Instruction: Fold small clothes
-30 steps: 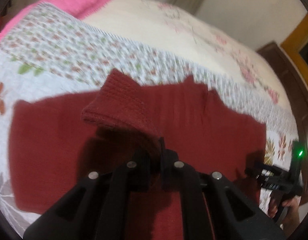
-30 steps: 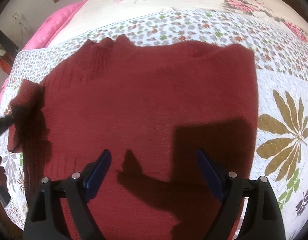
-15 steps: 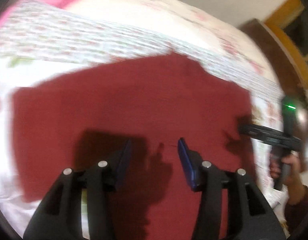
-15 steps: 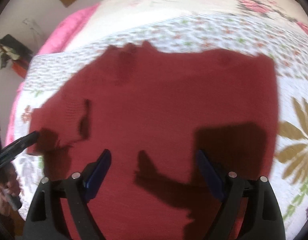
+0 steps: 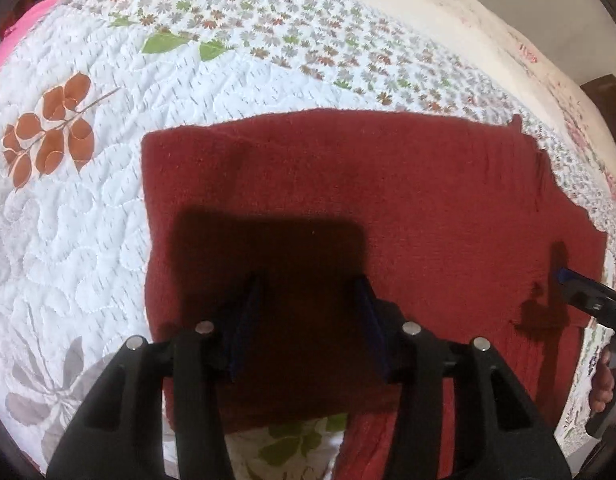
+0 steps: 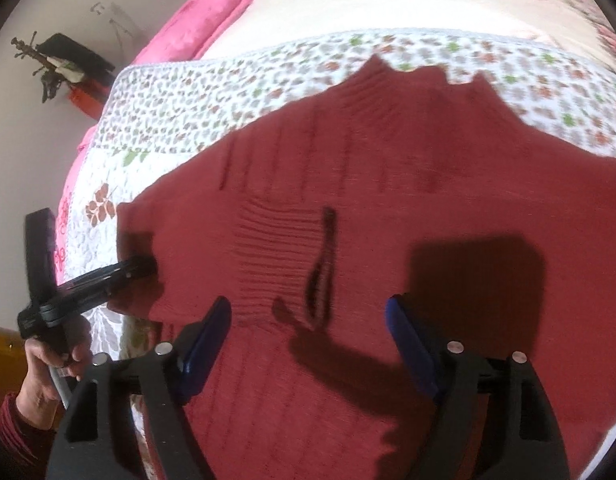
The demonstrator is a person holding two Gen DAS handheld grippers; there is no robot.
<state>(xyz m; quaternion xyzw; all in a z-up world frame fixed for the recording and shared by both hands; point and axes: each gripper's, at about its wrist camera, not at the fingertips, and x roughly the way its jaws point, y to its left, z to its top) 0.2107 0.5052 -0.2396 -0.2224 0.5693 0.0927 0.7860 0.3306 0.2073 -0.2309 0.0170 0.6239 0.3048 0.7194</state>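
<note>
Near, at lower centre of the left wrist view: left gripper point(image 5: 309, 322), fingers spread wide, nothing between them, hovering over its own dark shadow on the red knit garment point(image 5: 407, 200). Near, at lower centre of the right wrist view: right gripper point(image 6: 308, 336), fingers likewise spread and empty.

Beyond the fingers: garment lying flat across the quilted bedspread point(image 5: 68, 208), filling the middle of both frames; one sleeve apparently folded in over the body, its ribbed cuff point(image 6: 280, 252) at centre of the right view; collar point(image 6: 419, 76) toward the upper middle.

Probably between folds; next move calls for closing on an outer edge or the other sleeve and carrying it across, gripping all layers without dragging the flat part.

Only in the right view: folded cuff, collar, left gripper side-on at left with the hand point(image 6: 54, 354) holding it, pink blanket point(image 6: 204, 20) in the upper left. Only in the left view: straight left garment edge, and the right gripper's tip at right edge.
</note>
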